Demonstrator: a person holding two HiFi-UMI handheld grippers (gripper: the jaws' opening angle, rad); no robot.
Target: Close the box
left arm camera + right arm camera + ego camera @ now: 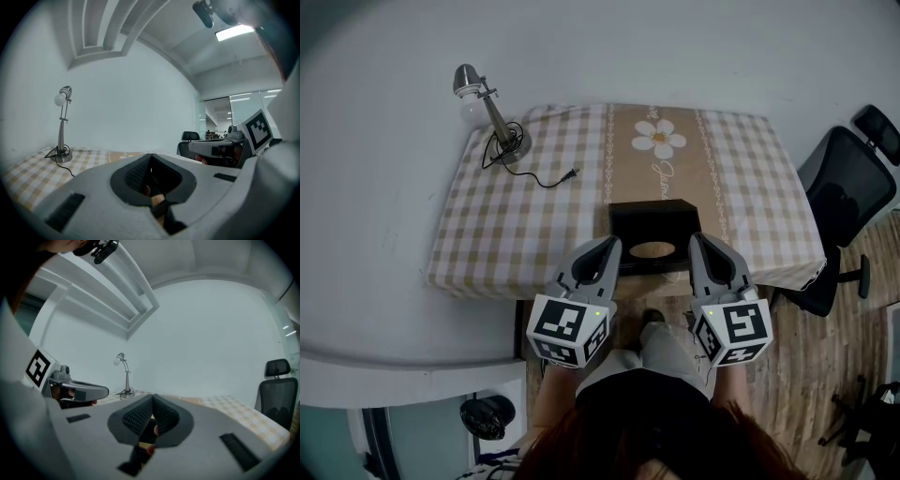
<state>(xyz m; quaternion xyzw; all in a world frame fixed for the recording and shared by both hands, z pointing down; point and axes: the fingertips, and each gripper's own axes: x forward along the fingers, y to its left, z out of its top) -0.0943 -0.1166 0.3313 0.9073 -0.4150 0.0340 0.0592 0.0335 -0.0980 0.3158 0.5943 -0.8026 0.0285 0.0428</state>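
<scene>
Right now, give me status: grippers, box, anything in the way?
Left gripper and right gripper both shut, empty, flanking the box. Box looks open, at near edge of table. Lamp far back, clear.

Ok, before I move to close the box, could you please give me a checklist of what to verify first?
1. Box not yet closed: it looks open, with a tan oval showing inside. Ok.
2. Left gripper jaws together, nothing held: ok.
3. Right gripper jaws together, nothing held: ok.
4. Grippers at the box's near edge, one on each side: ok.
5. Either gripper touching the box: cannot tell.
6. Lamp and cord well away from the box: ok.
</scene>
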